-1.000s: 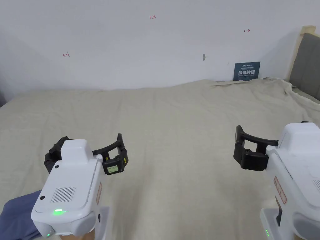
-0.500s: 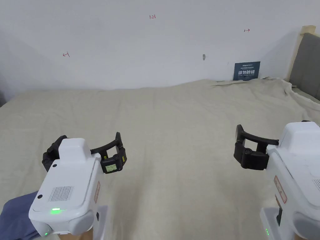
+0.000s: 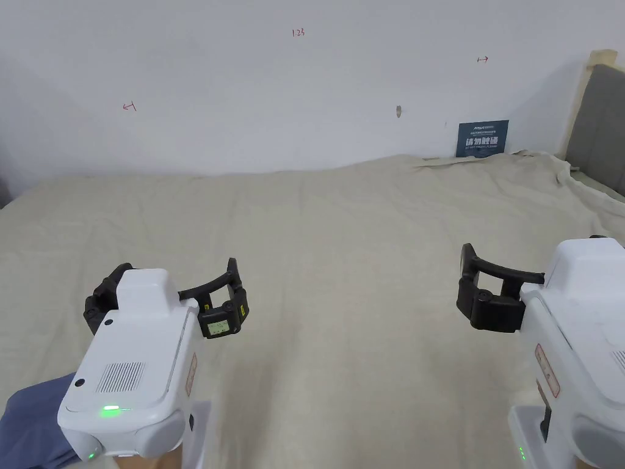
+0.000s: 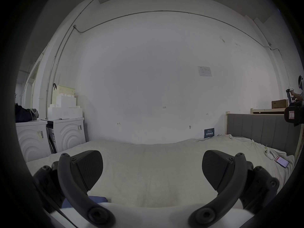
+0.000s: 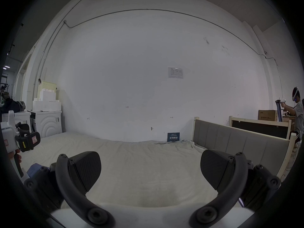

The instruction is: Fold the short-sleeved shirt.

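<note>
Beige linen sheet [image 3: 366, 244] covers the bed. Blue short-sleeved shirt [image 3: 30, 421] lies bunched at the near left edge, below the white left gripper [image 4: 152, 169], jaws apart, empty. White right gripper [image 5: 150, 169], well apart from it, jaws likewise spread, holds nothing.

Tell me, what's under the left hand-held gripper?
Under the left hand-held gripper, a bit of blue cloth lies on the beige bedsheet. The gripper's white body covers most of it, so whether it's a shirt can't be told.
</note>
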Motion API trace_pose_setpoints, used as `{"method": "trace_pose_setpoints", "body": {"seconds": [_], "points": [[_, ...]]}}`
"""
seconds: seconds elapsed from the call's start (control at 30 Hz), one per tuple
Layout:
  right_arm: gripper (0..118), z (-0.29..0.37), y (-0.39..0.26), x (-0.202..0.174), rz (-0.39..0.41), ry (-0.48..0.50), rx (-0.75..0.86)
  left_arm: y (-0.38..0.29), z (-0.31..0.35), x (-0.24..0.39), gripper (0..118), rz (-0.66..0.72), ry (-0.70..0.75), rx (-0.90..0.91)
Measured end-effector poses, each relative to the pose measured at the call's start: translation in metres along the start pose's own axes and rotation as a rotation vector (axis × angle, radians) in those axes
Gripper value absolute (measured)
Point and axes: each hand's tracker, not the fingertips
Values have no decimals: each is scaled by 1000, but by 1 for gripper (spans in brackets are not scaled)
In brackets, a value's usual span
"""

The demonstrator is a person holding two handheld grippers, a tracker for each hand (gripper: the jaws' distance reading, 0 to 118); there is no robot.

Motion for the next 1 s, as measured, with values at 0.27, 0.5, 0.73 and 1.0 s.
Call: {"method": "trace_pose_setpoints", "body": {"seconds": [0.27, 0.5, 0.73, 1.0], "points": [[118, 1, 2, -2, 7, -3, -1, 1, -1, 0, 118, 2, -5, -6], [118, -3, 7, -3, -51, -42, -56, 1, -1, -1, 118, 2, -8, -1], [118, -14, 15, 3, -199, -162, -304, 0, 0, -5, 118, 1, -8, -6], [118, -21, 14, 7, -250, -185, -447, -1, 1, -9, 118, 7, 1, -7]]}}
